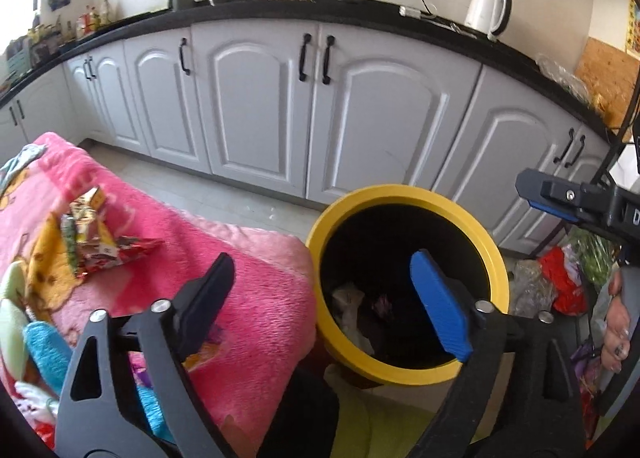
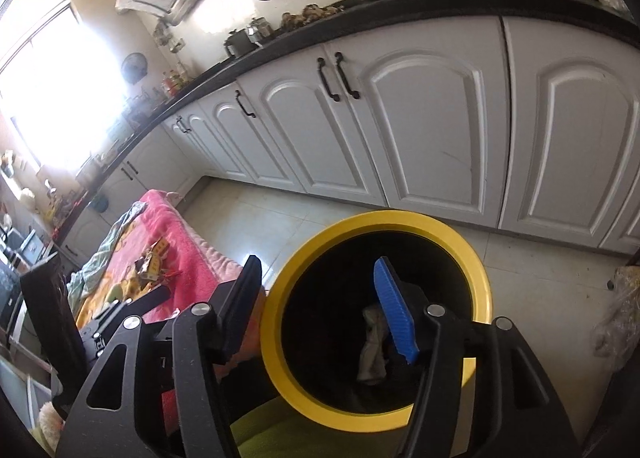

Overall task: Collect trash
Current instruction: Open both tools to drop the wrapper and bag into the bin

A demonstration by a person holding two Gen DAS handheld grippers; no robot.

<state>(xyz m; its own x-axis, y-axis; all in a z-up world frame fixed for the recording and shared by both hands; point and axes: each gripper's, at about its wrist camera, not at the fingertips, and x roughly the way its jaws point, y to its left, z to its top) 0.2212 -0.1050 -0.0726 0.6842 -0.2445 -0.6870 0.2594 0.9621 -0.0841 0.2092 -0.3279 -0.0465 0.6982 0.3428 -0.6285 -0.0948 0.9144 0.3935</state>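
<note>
Trash, a crumpled snack wrapper [image 1: 94, 236], lies on the pink blanket [image 1: 256, 298] near its edge beside the yellow-rimmed bin [image 1: 404, 194]. Both the left gripper [image 1: 324, 290] and right gripper [image 2: 320, 298] hang spread and empty over the bin. Reaching left could snag the plush blanket.

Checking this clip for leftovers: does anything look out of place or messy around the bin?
Yes. A crumpled snack wrapper lies on the pink blanket, not in the yellow bin, which already holds crumpled paper. Loose bags also sit heaped on the floor to the bin's right.
</note>
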